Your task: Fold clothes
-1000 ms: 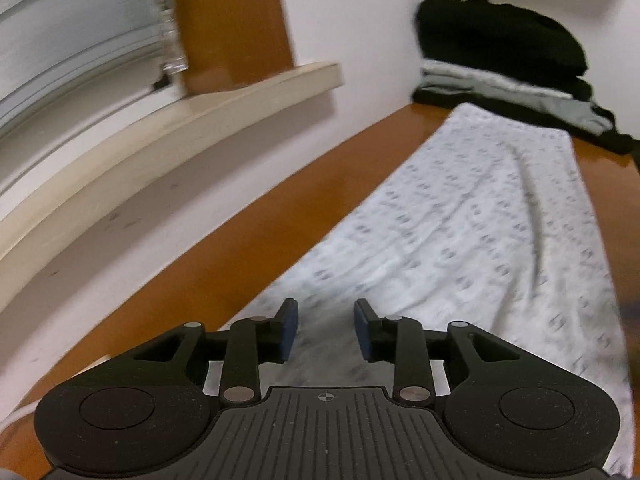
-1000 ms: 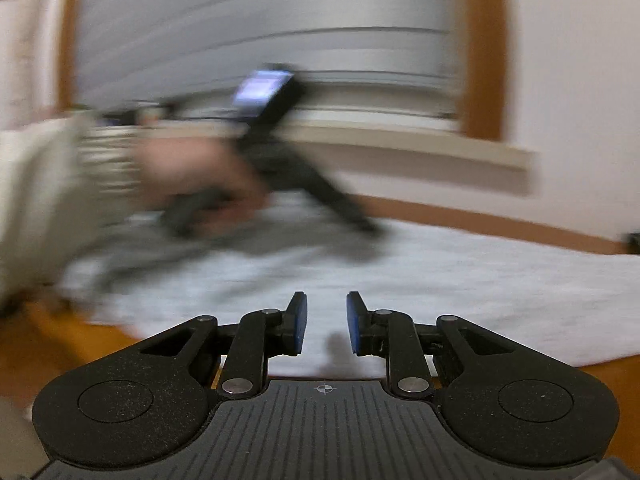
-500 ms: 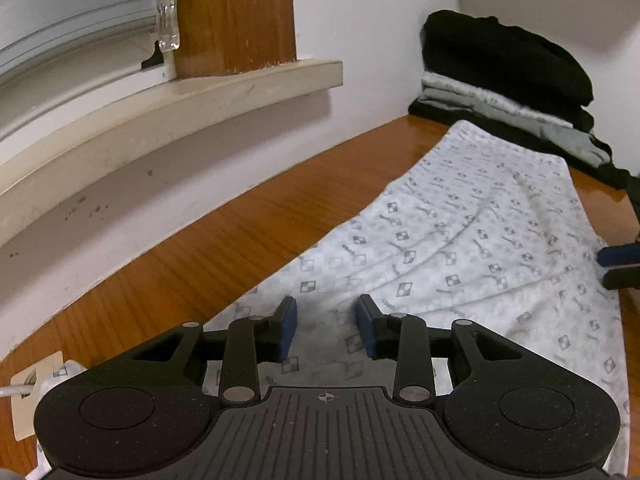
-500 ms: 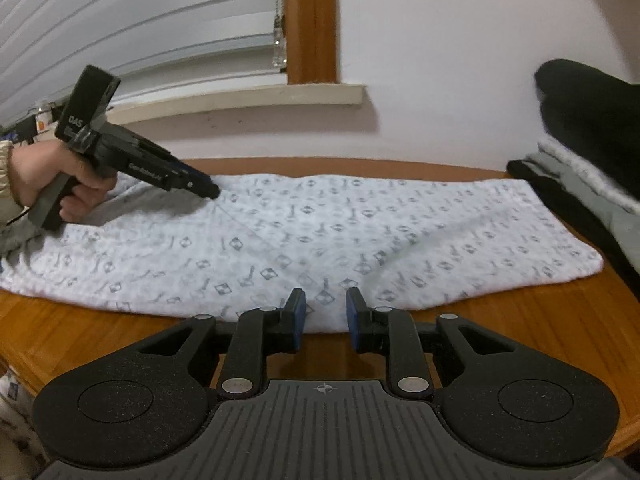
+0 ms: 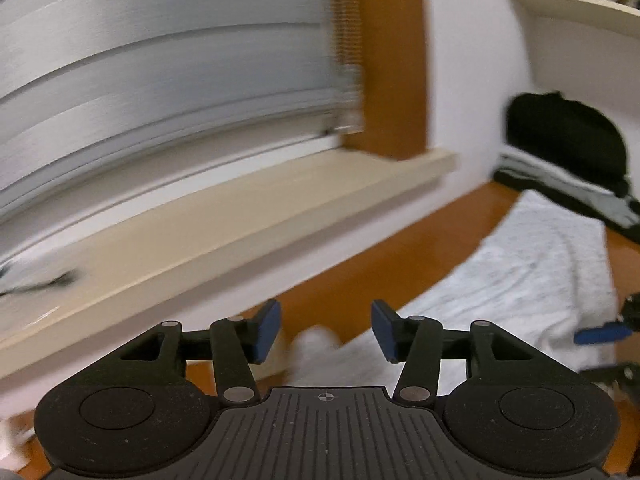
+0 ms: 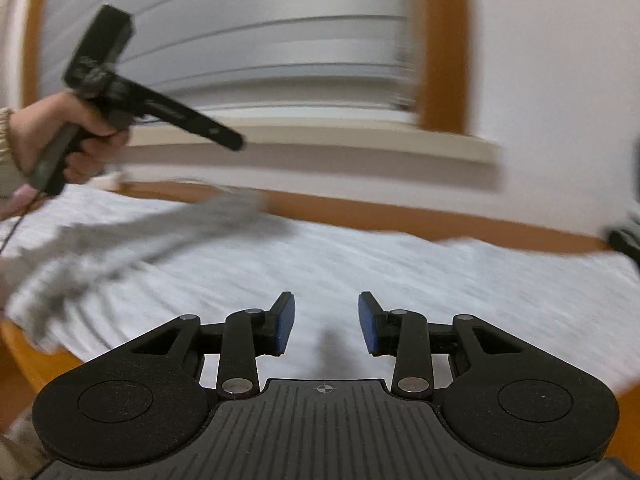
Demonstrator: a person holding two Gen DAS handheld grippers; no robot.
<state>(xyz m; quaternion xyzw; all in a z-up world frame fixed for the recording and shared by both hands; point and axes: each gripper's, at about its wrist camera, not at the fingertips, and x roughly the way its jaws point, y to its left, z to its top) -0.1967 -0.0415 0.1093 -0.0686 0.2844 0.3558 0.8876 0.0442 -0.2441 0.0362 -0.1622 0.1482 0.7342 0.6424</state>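
Observation:
A white patterned garment (image 6: 400,272) lies spread along the wooden table (image 6: 360,210); it also shows in the left wrist view (image 5: 532,272). My left gripper (image 5: 325,330) is open and empty, raised above the garment's left end; in the right wrist view the left gripper's body (image 6: 160,108) is held in a hand above the cloth. My right gripper (image 6: 326,322) is open and empty, just above the garment's near edge; its blue fingertips (image 5: 600,334) show at the right in the left wrist view. Both views are motion-blurred.
A stack of folded dark and grey clothes (image 5: 568,152) sits at the table's far right end. A cream window sill (image 5: 240,216) and blinds (image 6: 260,32) run behind the table. A grey blurred fold of cloth (image 6: 160,236) lies under the left gripper.
Both grippers have opened wider. The left gripper has lifted and tilted up from the cloth, toward the window. The right gripper has moved forward over the garment's near edge.

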